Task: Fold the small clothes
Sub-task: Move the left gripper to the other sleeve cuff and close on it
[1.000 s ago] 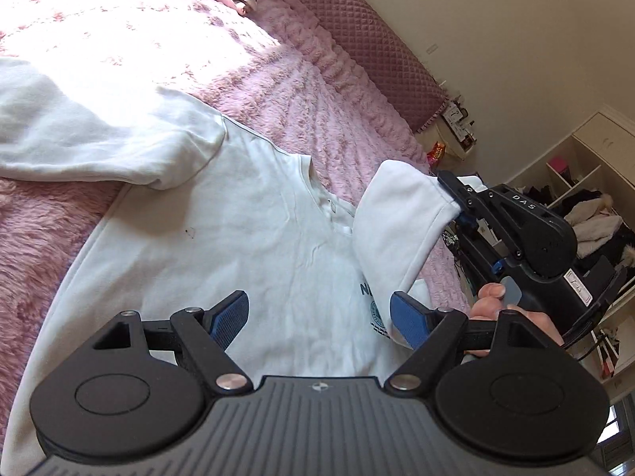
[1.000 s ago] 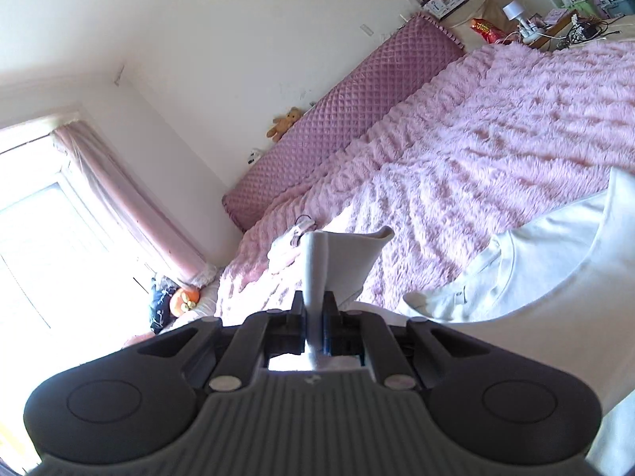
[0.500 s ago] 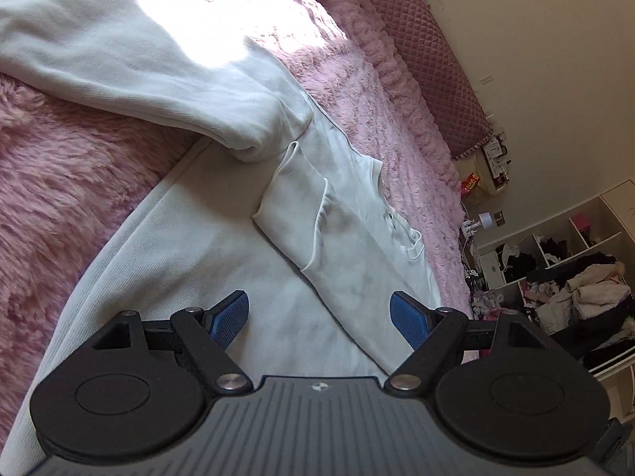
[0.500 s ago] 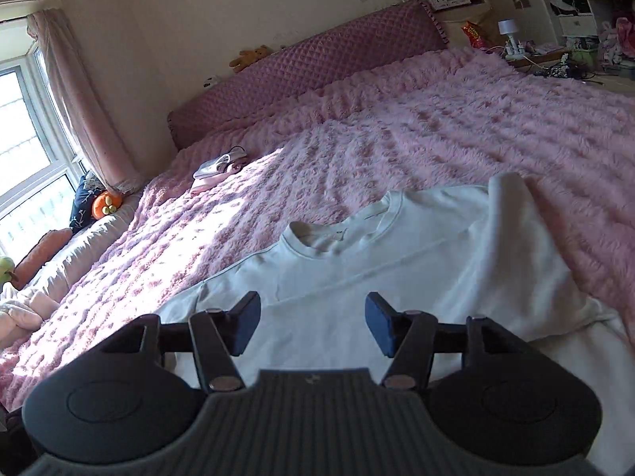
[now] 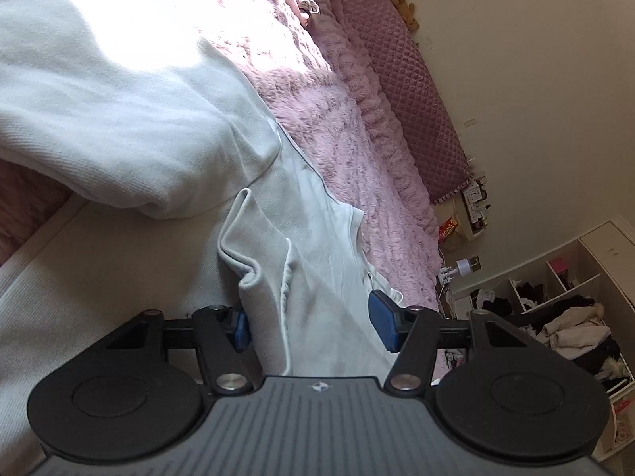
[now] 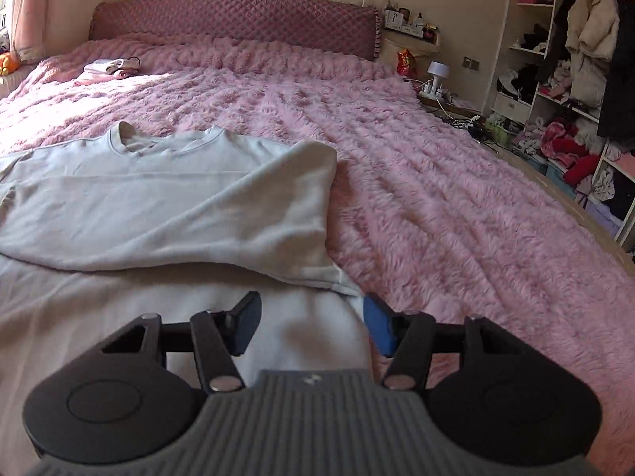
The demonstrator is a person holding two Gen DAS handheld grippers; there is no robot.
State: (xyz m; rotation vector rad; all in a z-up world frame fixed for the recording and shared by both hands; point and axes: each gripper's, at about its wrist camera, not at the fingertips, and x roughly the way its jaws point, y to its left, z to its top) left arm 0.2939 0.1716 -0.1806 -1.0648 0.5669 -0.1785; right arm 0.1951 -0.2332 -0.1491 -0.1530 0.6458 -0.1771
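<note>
A white long-sleeved cotton sweatshirt (image 6: 131, 182) lay spread flat on a fluffy pink plush bedspread (image 6: 436, 182) covering the bed, its round neckline (image 6: 131, 141) towards a quilted mauve headboard (image 6: 238, 23). One sleeve (image 6: 278, 206) had been laid across the body of the garment, its cuff end resting near the hem side.

The left gripper (image 5: 313, 323) was low over the sweatshirt, and its jaws had just been closing. A raised fold of the white fabric (image 5: 270, 277) stood between its blue pads (image 5: 383, 327), the left pad partly buried against the cloth, but a clear gap remained on the other side, so the pads were not yet pressing it from both sides. The other sleeve (image 5: 119, 127) bulged in sunlight just beyond the gripper.

The right gripper (image 6: 311, 327) hovered at the sweatshirt's edge with its jaws partly apart and nothing gripped; white cloth lay beneath the gap, and its blue pad (image 6: 379, 329) sat over the border of cloth and bedspread.

A small pile of folded pale clothes (image 6: 111, 67) rested far up the bed. Open white shelves crammed with garments (image 6: 567, 79) stood by the wall.
</note>
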